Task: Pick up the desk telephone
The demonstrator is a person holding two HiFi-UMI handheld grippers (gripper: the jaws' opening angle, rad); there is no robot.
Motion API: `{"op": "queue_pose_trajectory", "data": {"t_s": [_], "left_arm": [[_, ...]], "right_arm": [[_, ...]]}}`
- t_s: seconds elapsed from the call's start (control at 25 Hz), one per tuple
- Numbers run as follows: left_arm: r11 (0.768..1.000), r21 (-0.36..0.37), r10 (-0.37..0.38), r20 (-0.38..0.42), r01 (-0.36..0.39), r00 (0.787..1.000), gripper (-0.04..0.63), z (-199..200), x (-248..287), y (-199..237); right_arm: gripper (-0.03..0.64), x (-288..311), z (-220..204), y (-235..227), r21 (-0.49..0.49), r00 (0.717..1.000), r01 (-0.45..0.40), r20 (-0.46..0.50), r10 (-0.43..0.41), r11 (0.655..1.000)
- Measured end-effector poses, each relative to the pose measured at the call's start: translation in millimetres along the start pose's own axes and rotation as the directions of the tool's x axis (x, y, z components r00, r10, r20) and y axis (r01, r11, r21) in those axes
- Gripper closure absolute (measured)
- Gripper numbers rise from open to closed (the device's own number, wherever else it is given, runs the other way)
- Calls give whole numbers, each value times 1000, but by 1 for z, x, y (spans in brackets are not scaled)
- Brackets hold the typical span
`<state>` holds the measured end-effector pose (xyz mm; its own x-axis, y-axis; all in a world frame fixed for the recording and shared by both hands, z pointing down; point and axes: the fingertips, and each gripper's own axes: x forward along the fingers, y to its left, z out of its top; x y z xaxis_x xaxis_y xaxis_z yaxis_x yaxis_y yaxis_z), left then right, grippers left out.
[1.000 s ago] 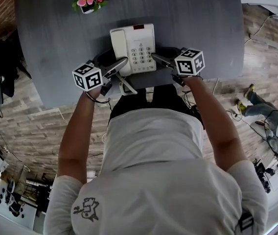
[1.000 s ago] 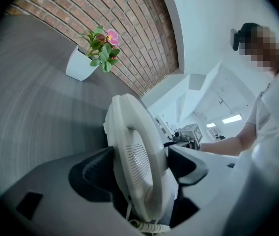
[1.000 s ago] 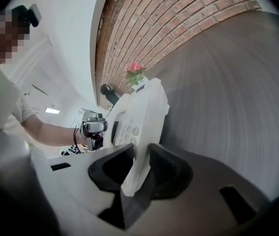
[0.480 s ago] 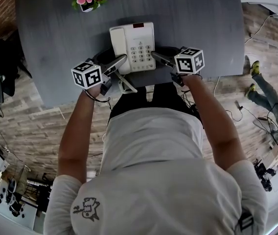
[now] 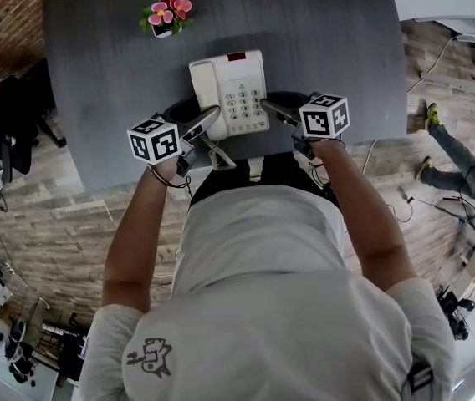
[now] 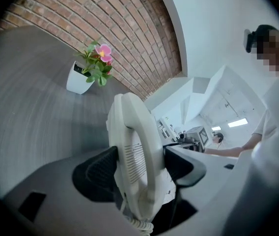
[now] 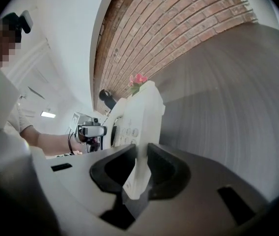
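Note:
The white desk telephone [image 5: 229,90] with its handset on the left side is over the near part of the dark grey table [image 5: 338,40]. My left gripper [image 5: 206,121] is shut on the phone's handset side; in the left gripper view the pads [image 6: 100,173] press on the handset [image 6: 134,151] from both sides. My right gripper [image 5: 274,107] is shut on the phone's right edge, and the right gripper view shows that thin white edge [image 7: 138,132] pinched between the black pads [image 7: 161,168]. The coiled cord [image 5: 217,150] hangs at the phone's near left corner.
A small white pot of pink flowers [image 5: 167,15] stands at the table's far left, also seen as the pot [image 6: 80,75]. The table's near edge [image 5: 246,161] runs just under my hands. Cables and a person's legs [image 5: 451,153] lie on the wooden floor to the right.
Both grippers have come up a little together with the telephone held between them. Their grip looks the same as half a second ago.

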<state>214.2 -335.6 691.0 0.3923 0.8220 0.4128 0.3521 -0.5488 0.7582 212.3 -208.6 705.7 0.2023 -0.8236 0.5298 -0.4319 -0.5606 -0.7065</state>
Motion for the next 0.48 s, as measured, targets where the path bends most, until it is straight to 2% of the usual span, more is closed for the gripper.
{"op": "queue_pose_trajectory", "data": {"t_s": [0.48], "left_arm": [[996,88,-28,93,20,995,273,66,-37,-34]], "right_arm": [[537,-17,62,51,-103,998,24,66,-17,994]]}}
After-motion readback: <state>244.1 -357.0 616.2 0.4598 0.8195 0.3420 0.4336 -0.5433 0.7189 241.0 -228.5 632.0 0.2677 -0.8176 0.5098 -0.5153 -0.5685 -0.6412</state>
